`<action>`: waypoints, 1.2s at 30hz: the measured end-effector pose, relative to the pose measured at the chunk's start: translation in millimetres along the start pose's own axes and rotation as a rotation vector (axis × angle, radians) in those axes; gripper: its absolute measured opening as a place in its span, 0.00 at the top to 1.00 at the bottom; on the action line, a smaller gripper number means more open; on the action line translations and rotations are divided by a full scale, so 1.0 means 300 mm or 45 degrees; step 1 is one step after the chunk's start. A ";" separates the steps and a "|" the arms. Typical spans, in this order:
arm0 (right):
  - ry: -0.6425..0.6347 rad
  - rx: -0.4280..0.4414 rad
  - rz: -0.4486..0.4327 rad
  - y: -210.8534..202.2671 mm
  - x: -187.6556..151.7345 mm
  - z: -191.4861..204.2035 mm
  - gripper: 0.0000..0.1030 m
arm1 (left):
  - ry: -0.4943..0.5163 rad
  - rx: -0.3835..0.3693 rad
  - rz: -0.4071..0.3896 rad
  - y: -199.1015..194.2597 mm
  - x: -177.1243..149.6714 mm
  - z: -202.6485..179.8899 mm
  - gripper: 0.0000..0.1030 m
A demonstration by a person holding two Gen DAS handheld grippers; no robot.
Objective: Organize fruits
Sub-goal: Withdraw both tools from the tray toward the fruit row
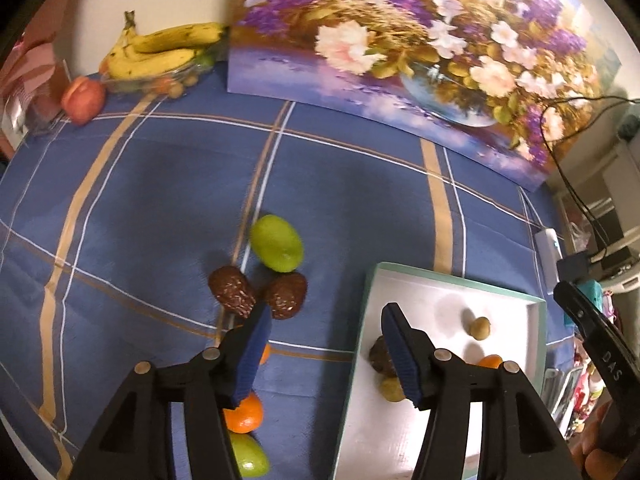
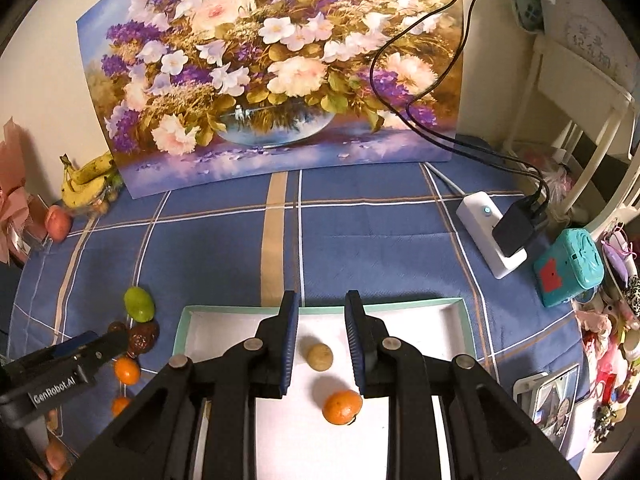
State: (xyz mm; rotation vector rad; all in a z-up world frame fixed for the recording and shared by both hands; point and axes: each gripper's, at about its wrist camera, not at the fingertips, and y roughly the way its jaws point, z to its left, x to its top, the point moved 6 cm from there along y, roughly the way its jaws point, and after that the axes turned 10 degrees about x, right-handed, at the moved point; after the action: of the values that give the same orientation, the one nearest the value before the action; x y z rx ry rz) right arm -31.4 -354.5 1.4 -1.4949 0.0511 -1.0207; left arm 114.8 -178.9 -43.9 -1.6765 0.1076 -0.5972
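A blue tablecloth (image 2: 360, 232) crossed by tan and white stripes was spread over the table. A large flower painting (image 2: 272, 68) was propped against a plain cream wall (image 2: 36, 60) at the table's far edge. A white power strip (image 2: 480, 224) lay on the cloth to the right, with a black adapter (image 2: 516, 228) plugged in and black cables (image 2: 400, 92) looped across the painting. White furniture (image 2: 580, 120) was seen at the right. Dim, warm indoor light was cast, and soft shadows were thrown on the cloth.
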 end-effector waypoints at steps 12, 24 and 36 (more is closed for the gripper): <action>-0.026 0.000 0.014 0.017 0.002 0.015 0.57 | -0.031 0.068 -0.038 -0.007 0.009 0.043 0.11; -0.082 -0.028 -0.003 0.047 -0.006 0.028 0.12 | -0.088 0.212 -0.086 0.003 0.021 0.125 0.00; -0.096 0.006 -0.091 0.036 0.005 0.047 0.12 | 0.002 0.280 -0.186 -0.043 0.036 0.123 0.00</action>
State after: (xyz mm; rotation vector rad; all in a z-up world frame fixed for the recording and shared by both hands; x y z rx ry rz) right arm -16.4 -347.0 -4.4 -1.5389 -0.0585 -1.0197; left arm 136.8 -147.5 -31.0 -1.4784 -0.0781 -0.6947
